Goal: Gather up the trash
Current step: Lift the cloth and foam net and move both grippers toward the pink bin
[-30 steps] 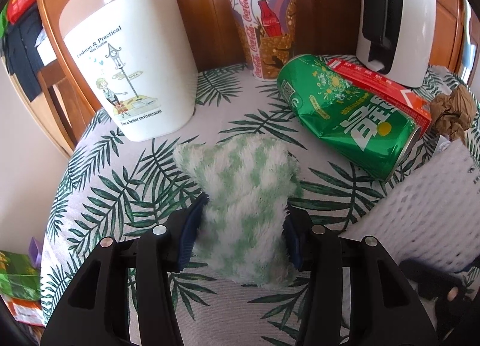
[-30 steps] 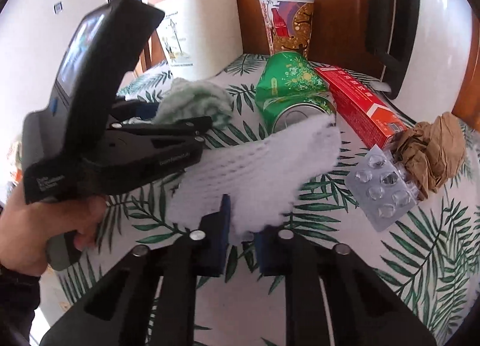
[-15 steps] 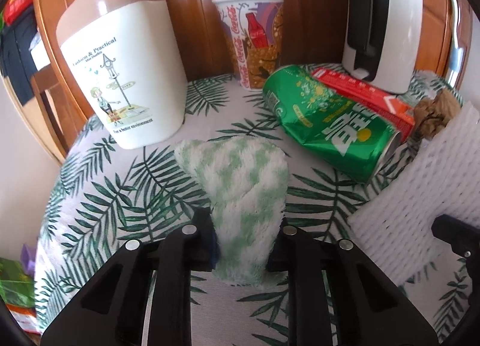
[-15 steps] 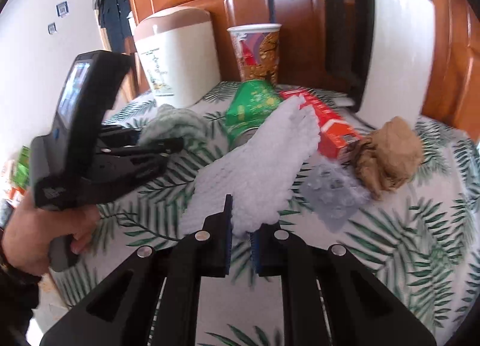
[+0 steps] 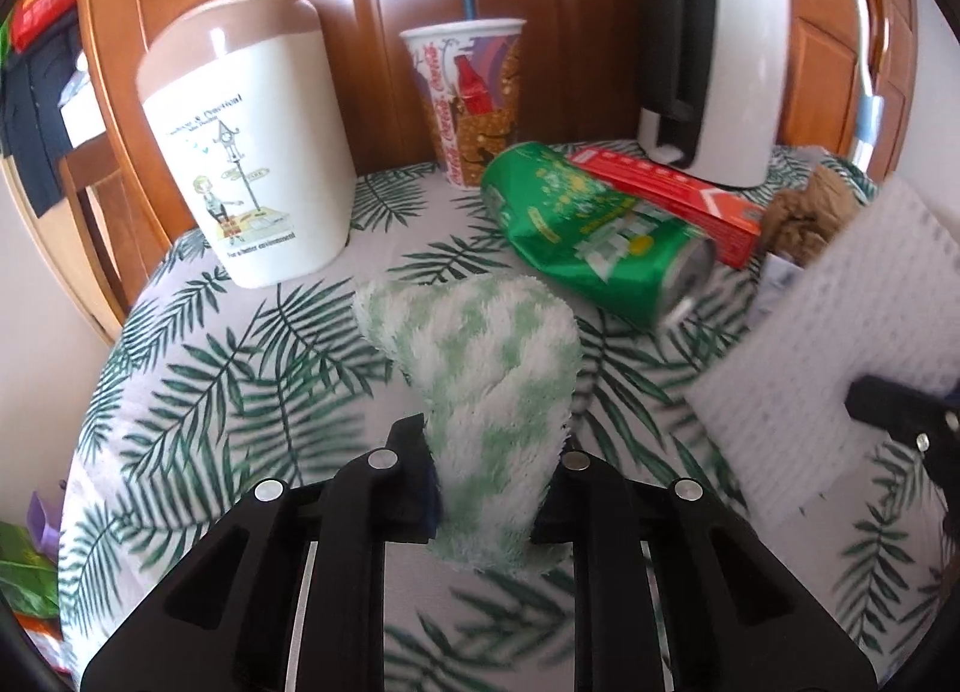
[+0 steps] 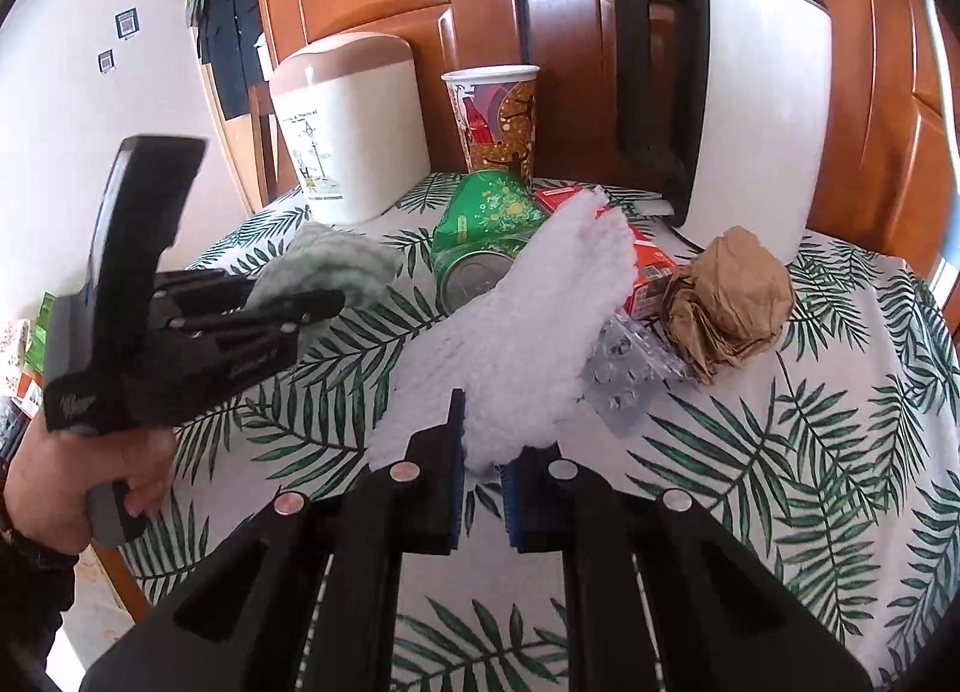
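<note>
My left gripper [image 5: 489, 488] is shut on a fluffy green-and-white cloth [image 5: 486, 368], held above the leaf-print tablecloth [image 5: 240, 392]. My right gripper [image 6: 483, 482] is shut on a white foam net sleeve [image 6: 528, 344], lifted off the table; the sleeve also shows at the right of the left wrist view [image 5: 840, 356]. The left gripper with the cloth [image 6: 327, 266] shows at the left of the right wrist view. A white bin with a brown lid [image 5: 252, 152] stands at the back left.
On the table lie a dented green can [image 5: 594, 236], a red box [image 5: 666, 194], a crumpled brown paper ball [image 6: 729, 296] and a blister pack [image 6: 630, 374]. A Coca-Cola paper cup [image 5: 471, 98] and a white kettle [image 5: 714, 44] stand at the back against wooden cabinets.
Both grippers have risen and pulled back from the table, carrying the cloth and the foam sleeve. The left jaws have closed tighter on the cloth.
</note>
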The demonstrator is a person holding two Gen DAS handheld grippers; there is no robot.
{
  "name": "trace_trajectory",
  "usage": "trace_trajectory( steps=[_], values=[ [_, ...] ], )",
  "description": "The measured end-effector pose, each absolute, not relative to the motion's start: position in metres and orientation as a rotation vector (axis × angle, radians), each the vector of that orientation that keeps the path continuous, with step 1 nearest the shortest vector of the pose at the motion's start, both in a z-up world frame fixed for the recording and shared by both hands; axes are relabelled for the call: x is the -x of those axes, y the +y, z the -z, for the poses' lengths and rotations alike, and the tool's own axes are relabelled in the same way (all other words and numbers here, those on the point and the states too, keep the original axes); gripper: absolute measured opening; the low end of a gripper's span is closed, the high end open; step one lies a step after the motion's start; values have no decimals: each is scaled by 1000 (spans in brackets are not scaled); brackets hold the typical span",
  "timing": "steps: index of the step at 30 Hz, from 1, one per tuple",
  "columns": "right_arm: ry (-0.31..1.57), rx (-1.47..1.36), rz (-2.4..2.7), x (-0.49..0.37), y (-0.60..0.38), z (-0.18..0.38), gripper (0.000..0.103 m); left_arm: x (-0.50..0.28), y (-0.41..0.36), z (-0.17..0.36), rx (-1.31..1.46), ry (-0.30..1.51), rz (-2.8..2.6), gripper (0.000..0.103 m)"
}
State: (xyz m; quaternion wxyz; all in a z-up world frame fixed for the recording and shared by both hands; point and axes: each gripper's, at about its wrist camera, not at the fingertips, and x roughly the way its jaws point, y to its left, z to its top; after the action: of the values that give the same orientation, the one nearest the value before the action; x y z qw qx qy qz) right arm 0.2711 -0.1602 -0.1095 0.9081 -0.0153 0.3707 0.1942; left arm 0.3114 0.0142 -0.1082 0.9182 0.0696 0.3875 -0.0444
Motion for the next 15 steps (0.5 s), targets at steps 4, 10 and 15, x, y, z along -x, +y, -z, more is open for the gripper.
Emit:
trace_trajectory(
  steps=[4,10,15],
  values=[
    [751,34,-386,-253,-166,104,10,-284,8,102,-154,777,96,18],
    [727,72,-363,-211,-171,94,10,-231,-5,92,-183,740,100,18],
    [711,94,-361,-165,-172,92,10,-178,-14,90,-178,728,124,18]
  ],
)
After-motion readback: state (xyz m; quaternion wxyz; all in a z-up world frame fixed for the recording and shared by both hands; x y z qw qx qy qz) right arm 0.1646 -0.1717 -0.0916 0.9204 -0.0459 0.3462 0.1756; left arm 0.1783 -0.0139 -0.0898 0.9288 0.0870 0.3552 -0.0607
